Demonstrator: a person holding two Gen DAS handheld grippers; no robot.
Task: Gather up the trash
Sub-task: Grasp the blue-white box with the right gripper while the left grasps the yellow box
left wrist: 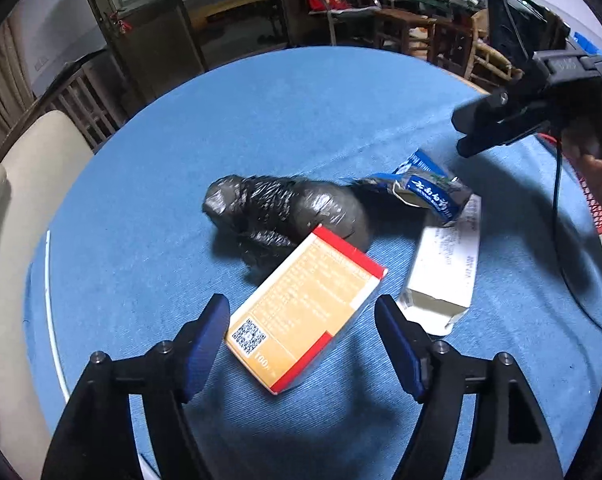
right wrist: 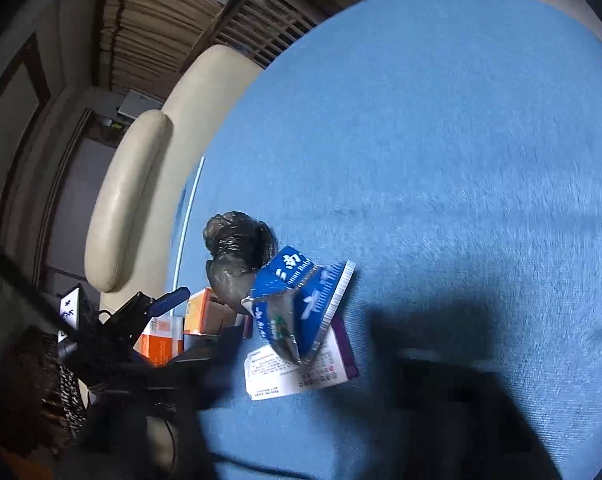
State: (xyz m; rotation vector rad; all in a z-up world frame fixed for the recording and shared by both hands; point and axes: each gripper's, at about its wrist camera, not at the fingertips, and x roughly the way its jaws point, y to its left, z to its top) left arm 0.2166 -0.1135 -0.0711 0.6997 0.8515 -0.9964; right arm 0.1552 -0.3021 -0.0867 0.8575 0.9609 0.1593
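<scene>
Left tool: jaws spread, blue pads either side of the near end of the orange and red carton, neither pad touching it. Carton lies flat on the blue-covered round desk, near its front edge, far end resting against the black plastic bag.

Just right of the carton: white box, flat, open end toward the front edge.

Black bag is knotted and crumpled, roughly mid-desk. Crumpled blue and white wrapper lies partly on the far end of the white box and next to the bag; in the right wrist view the wrapper overlaps the box.

Right tool: above the desk's right side, over the wrapper, apart from it, held in a hand. Nothing between its fingers; jaws appear released, though its own view is blurred and dark.

Beyond the far edge: chairs, a door, cluttered furniture.
</scene>
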